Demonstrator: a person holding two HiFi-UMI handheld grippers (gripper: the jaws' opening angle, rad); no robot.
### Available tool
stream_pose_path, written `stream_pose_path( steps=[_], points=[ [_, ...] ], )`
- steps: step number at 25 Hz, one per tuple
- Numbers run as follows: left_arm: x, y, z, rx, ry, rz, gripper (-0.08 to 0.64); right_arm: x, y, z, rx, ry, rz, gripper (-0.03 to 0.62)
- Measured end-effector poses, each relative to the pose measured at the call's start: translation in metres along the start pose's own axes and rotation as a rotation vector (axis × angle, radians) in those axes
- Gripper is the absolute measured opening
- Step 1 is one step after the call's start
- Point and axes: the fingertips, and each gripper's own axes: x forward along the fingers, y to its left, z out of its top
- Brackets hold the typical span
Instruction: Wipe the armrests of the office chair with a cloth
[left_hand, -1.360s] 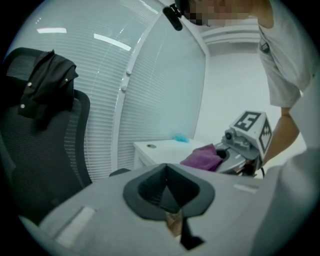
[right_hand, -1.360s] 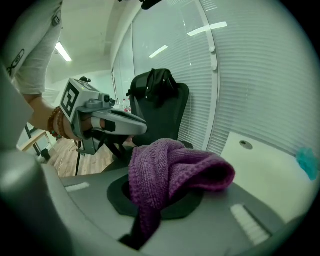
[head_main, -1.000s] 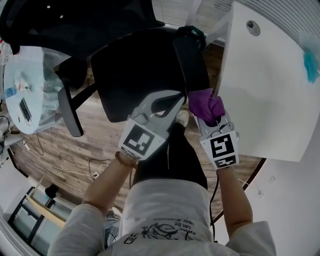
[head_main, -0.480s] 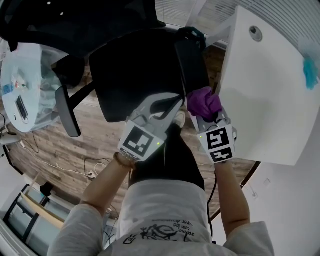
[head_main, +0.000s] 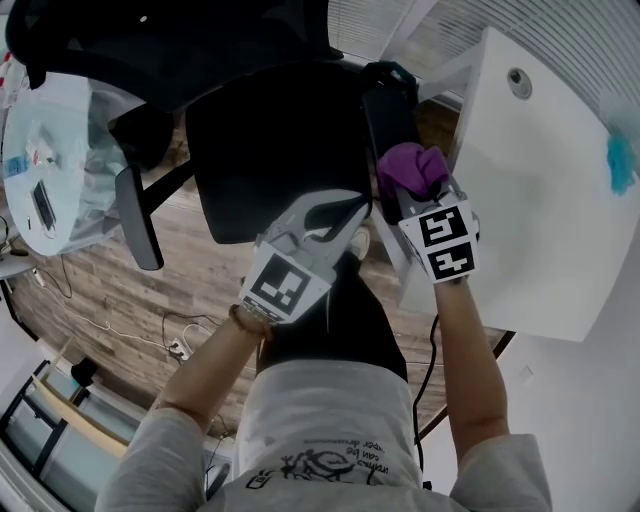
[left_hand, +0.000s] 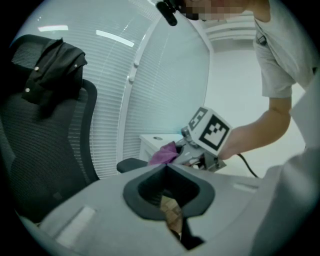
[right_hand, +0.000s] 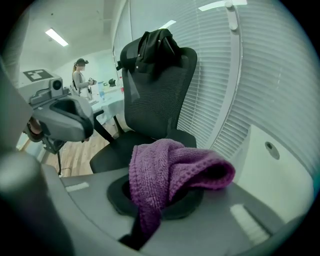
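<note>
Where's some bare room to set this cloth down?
The white desk is bare between its cable hole and the teal item. The chair seat is bare too. Crowded: the armrest beside the desk, where the right tool holds the purple cloth.

- The left claw (head_main: 345, 205) sits in the middle of the head view. Its jaws are closed together with only a thin slit between them, and they grip nothing.
- The bare left forearm (head_main: 205, 365) slants from the lower left up to that claw.
- The right claw (head_main: 410, 195) is right of centre, just beside the left one and a little higher in the frame. Its jaws are clamped on a bunched purple cloth (head_main: 408, 168).
- The right forearm (head_main: 462, 350) rises almost straight from the lower right, and its marker cube (head_main: 440, 240) faces the camera.
</note>
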Motion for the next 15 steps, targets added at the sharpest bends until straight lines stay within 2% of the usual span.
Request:
stream_pose_path(
  steps=[15],
  points=[
    [-0.022,0.009,-0.005,-0.028,0.002,0.046,0.003,0.059,-0.042,0.063,-0.038,-0.040,0.021,0.031]
  ],
)
